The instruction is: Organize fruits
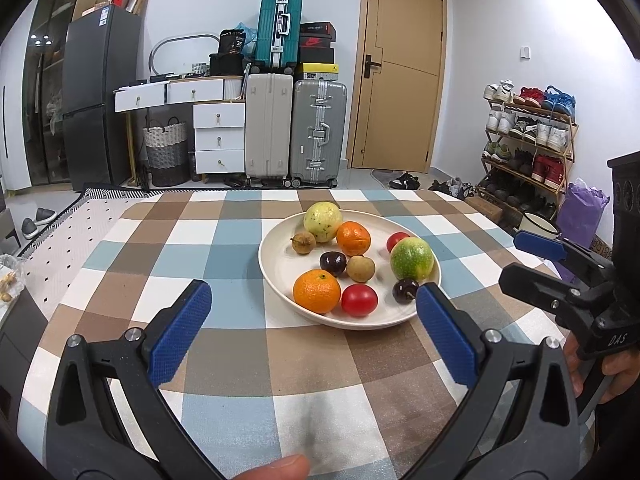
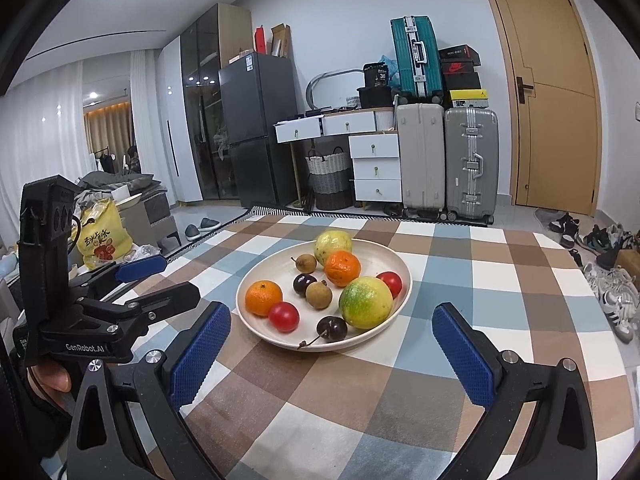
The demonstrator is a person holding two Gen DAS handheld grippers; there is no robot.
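A cream plate (image 1: 280,264) (image 2: 256,280) sits mid-table and holds several fruits: two oranges (image 1: 317,291) (image 2: 263,297), two green-yellow round fruits (image 1: 411,258) (image 2: 365,302), two red tomatoes (image 1: 359,299) (image 2: 283,316), two dark cherries (image 1: 405,290) (image 2: 331,328) and two brown longans (image 1: 360,268) (image 2: 319,295). My left gripper (image 1: 314,300) is open and empty, just before the plate's near rim. My right gripper (image 2: 332,324) is open and empty, near the plate's near edge. Each gripper shows at the side of the other's view (image 1: 560,264) (image 2: 148,284).
The table wears a blue, brown and white checked cloth (image 1: 240,360) (image 2: 480,280). Behind it stand suitcases (image 1: 296,136), white drawers (image 1: 219,136), a dark fridge (image 1: 96,92), a wooden door (image 1: 400,68) and a shoe rack (image 1: 528,140). A yellow bag (image 2: 102,236) lies off the table's left.
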